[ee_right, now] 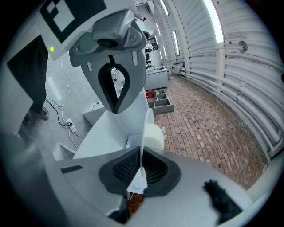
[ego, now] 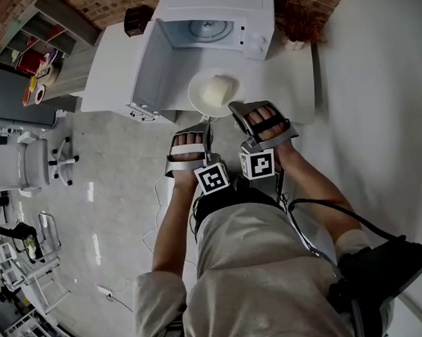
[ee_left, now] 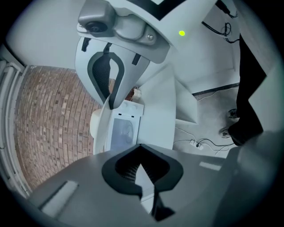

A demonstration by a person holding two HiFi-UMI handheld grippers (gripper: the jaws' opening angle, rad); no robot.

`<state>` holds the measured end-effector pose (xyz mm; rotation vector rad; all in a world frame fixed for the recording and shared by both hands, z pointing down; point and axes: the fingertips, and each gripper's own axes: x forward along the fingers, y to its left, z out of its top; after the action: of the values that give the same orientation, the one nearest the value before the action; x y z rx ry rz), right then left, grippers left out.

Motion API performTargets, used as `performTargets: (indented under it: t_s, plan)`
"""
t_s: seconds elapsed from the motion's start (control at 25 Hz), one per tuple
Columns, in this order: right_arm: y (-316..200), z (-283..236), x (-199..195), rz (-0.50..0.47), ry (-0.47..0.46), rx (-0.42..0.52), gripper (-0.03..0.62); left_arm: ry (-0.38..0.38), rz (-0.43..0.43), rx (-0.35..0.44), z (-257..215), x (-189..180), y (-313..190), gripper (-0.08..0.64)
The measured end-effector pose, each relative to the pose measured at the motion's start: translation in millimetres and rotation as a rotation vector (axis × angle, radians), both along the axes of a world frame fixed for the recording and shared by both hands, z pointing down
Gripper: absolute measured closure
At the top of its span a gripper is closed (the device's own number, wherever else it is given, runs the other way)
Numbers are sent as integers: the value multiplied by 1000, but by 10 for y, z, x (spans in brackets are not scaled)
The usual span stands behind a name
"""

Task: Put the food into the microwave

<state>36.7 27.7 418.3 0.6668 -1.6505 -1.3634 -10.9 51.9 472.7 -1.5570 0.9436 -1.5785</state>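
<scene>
A white plate (ego: 198, 96) with a pale round bun (ego: 218, 90) hangs in front of the white microwave (ego: 251, 18). The microwave's door (ego: 149, 70) is swung open to the left, and the glass turntable (ego: 209, 29) shows inside. My left gripper (ego: 201, 124) is shut on the plate's near rim. My right gripper (ego: 238, 109) is shut on the rim beside it. In the left gripper view the plate (ee_left: 104, 128) stands edge-on between the jaws of the gripper (ee_left: 126, 139). In the right gripper view the plate (ee_right: 144, 128) and bun (ee_right: 154, 135) show likewise in the gripper (ee_right: 133, 142).
The microwave sits on a white counter (ego: 110, 64) against a brick wall (ego: 108, 5). A dark object (ego: 138, 20) stands at the counter's back left and a dried plant (ego: 297, 23) at the right. A white chair (ego: 24, 164) and cables (ego: 115, 292) are on the grey floor.
</scene>
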Motion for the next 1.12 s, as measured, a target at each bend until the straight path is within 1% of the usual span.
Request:
performTargets:
  t_s: [0.12, 0.32, 0.52, 0.68, 0.92, 1.12]
  plan:
    - [-176, 64, -40, 9, -2, -6, 574, 10, -6, -2, 41, -41, -202, 554]
    - [-490, 161, -76, 31, -2, -21, 574, 5, 12, 9, 64, -48, -572, 554]
    - [-822, 186, -136, 52, 3, -16, 574, 10, 32, -4, 106, -79, -920, 554]
    - [-1119, 259, -187, 71, 10, -40, 574, 7, 43, -20, 147, -123, -1211, 554]
    - [-1612, 411, -238, 94, 29, -40, 574, -26, 76, -12, 204, -175, -1709, 554]
    - [-1974, 579, -315, 122, 41, -45, 574, -34, 95, -39, 406, -259, -2034, 554]
